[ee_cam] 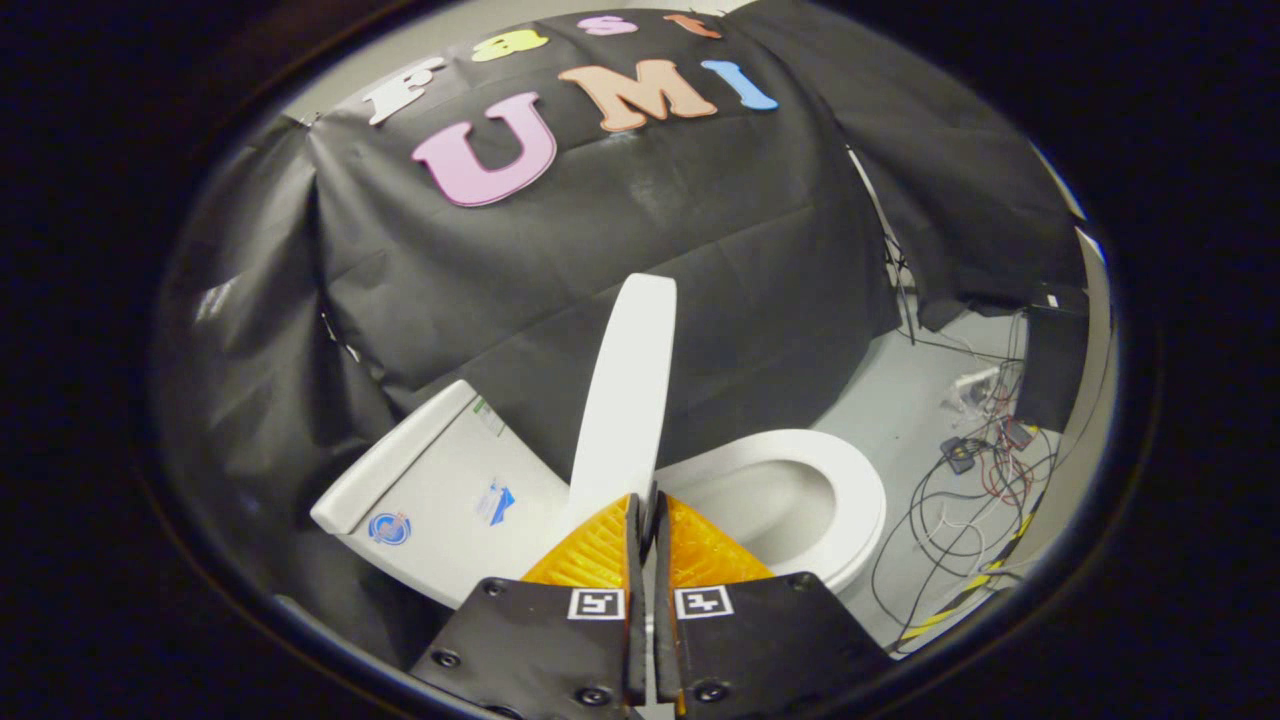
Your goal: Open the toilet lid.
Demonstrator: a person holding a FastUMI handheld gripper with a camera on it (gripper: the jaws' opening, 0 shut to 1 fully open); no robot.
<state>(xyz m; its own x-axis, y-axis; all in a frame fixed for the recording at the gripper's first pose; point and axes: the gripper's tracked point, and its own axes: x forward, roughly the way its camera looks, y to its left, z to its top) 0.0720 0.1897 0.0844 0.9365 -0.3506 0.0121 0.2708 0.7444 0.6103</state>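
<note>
Fingers of the gripper [645,505] clenched on the lower edge of the toilet lid [625,390]; lid seen edge-on, long axis rising straight ahead of the fingers, roughly upright between tank [440,470] and seat [840,480]; next push goes tankward.

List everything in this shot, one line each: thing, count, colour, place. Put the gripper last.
toilet lid: one, white, raised on edge, its lower edge between the fingertips
toilet seat: one, white, down on the bowl, beyond the fingers
toilet tank: one, white with small stickers, beside the lid, against the cloth
wall cloth: black, draped behind the toilet
cables: a tangle, black, red and white, on the grey floor past the seat
hazard tape: one strip, yellow and black, on the floor near the cables
gripper: one, fingers closed on the lid's edge
</note>
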